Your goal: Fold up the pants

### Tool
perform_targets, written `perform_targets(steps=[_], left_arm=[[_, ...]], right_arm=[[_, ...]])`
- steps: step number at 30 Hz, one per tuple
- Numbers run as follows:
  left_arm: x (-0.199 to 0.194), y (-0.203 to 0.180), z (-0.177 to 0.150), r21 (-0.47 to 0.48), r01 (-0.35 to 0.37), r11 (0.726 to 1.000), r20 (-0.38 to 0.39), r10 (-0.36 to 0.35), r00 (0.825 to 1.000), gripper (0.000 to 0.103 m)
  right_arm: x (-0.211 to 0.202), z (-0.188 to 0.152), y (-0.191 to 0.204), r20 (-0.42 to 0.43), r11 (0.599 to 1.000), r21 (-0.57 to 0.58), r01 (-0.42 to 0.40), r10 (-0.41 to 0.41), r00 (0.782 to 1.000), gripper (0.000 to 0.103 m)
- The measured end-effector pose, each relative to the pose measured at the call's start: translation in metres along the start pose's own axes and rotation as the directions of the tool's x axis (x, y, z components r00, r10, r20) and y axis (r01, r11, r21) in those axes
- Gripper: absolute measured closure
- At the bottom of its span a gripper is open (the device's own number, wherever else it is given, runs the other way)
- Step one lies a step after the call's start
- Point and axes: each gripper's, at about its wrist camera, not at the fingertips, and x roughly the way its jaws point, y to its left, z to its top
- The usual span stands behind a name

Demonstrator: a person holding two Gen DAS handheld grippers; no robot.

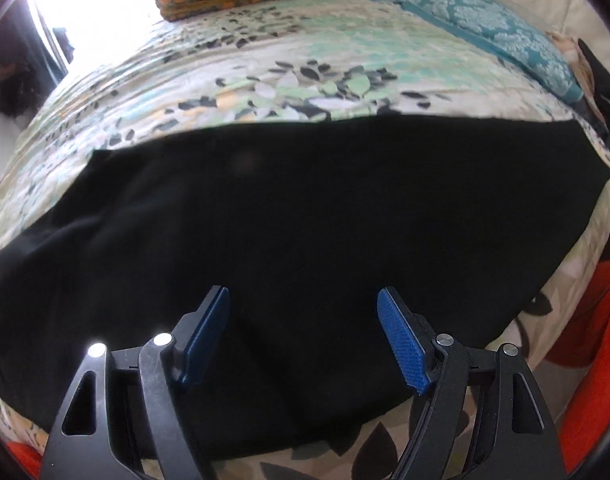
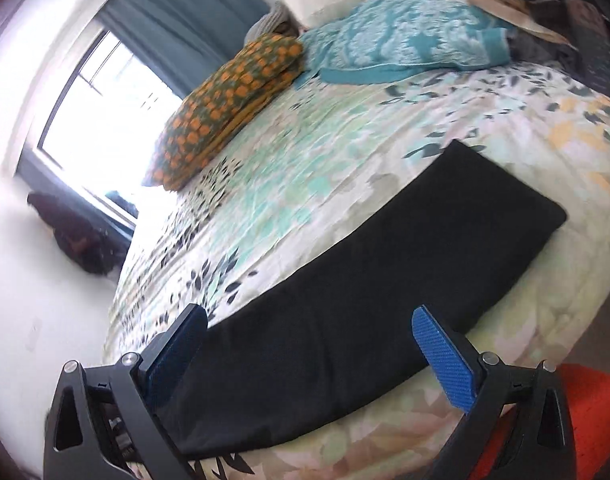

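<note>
Two blue-padded fingers of the left gripper (image 1: 303, 334) stand wide apart above the black pants (image 1: 289, 216), gripping nothing. The right gripper (image 2: 311, 346) is spread as wide as it goes, likewise empty, with the pants (image 2: 345, 312) lying beneath and beyond its two fingers. One pair of pants is present, folded into a long flat band near the bed's closer edge on the floral bedspread (image 2: 305, 168). Farther back lie two folded cloths side by side: one orange-spotted cloth (image 2: 229, 108) and one teal patterned cloth (image 2: 405, 36). A window (image 2: 101, 120) with a teal curtain (image 2: 177, 12) stands beyond the bed.
</note>
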Motion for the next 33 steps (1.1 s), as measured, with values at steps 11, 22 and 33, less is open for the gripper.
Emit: perform_targets(steps=[11, 22, 33], left_arm=[[0.002, 0.012, -0.005, -0.043, 0.041, 0.998, 0.051, -0.039, 0.998, 0.017], [0.001, 0.010, -0.007, -0.042, 0.035, 0.999, 0.062, -0.032, 0.998, 0.017], [0.001, 0.009, -0.008, -0.034, 0.020, 0.999, 0.065, -0.018, 0.998, 0.016]], right_arm=[[0.008, 0.069, -0.121, -0.103, 0.939, 0.342, -0.043, 0.083, 0.991, 0.006], [0.054, 0.074, -0.134, -0.194, 0.951, 0.307, -0.029, 0.092, 0.977, 0.009], [0.051, 0.072, -0.140, -0.204, 0.961, 0.274, 0.026, 0.031, 0.978, 0.075]])
